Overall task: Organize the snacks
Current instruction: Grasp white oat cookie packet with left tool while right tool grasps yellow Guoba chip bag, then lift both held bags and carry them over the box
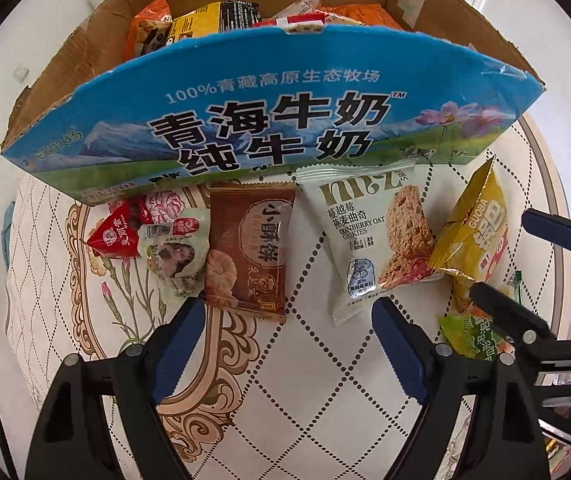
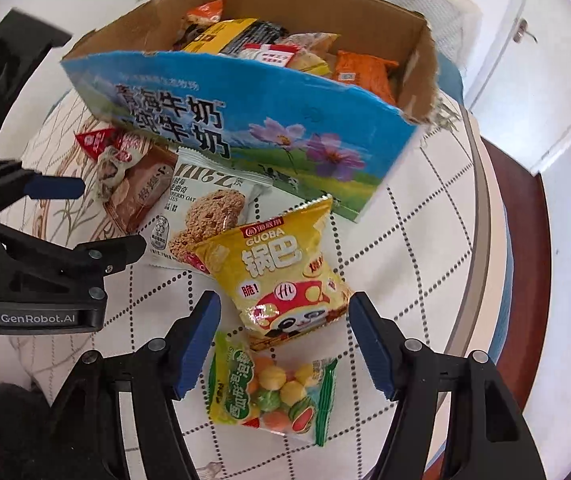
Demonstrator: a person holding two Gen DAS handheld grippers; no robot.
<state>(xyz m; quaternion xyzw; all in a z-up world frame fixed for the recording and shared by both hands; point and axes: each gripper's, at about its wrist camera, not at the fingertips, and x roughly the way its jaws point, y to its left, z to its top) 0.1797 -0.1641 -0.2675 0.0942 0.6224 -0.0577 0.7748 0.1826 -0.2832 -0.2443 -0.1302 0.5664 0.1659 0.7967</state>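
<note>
Pickup stage. Left gripper (image 1: 287, 316) wide, empty, above brown biscuit packet (image 1: 247, 248) mid-frame. Right gripper (image 2: 285, 320) parted, straddling yellow guoba bag (image 2: 281, 276) without touching. Next, probably: descend, pinch, carry into cardboard box (image 2: 245, 112) at the upper frame.

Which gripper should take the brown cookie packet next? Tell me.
Left. The left gripper hangs open just below the brown cookie packet, which lies flat on the tablecloth. The right gripper frames the yellow Guoba bag instead.
</note>
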